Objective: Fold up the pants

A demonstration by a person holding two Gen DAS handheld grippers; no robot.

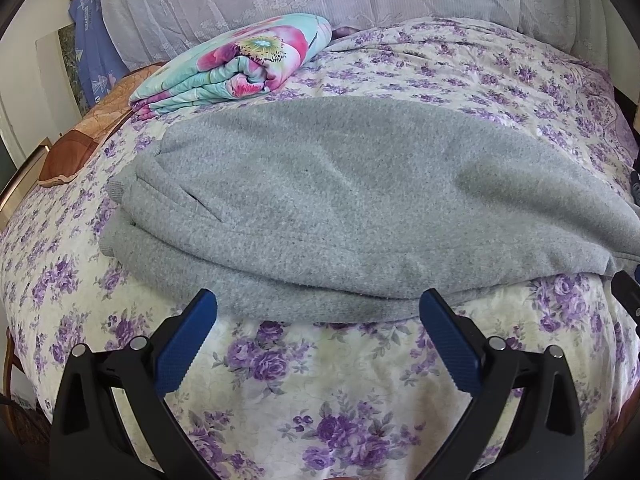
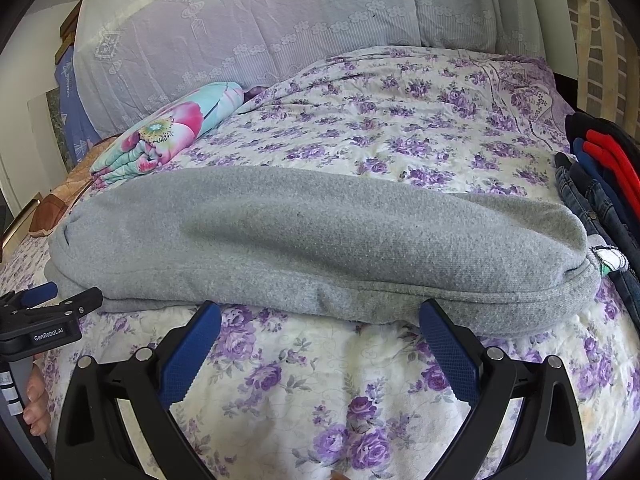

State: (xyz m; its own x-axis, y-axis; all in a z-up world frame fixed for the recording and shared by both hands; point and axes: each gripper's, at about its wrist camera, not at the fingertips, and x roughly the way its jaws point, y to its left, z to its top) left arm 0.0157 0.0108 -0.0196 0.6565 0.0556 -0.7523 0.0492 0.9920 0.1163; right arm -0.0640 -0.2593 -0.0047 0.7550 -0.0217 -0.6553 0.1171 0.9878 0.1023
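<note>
Both grippers' jaws wide (near pants (image 1: 340,200))

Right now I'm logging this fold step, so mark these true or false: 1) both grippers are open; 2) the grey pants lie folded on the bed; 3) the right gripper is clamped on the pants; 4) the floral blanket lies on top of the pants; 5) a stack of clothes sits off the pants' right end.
1) Both grippers are open. True: the left gripper and right gripper have their jaws spread wide.
2) The pants lie folded on the bed. True.
3) False: the right gripper holds nothing and sits just short of the pants' near edge.
4) False: the blanket lies behind the pants, near the pillows.
5) True: the stack is there.
</note>
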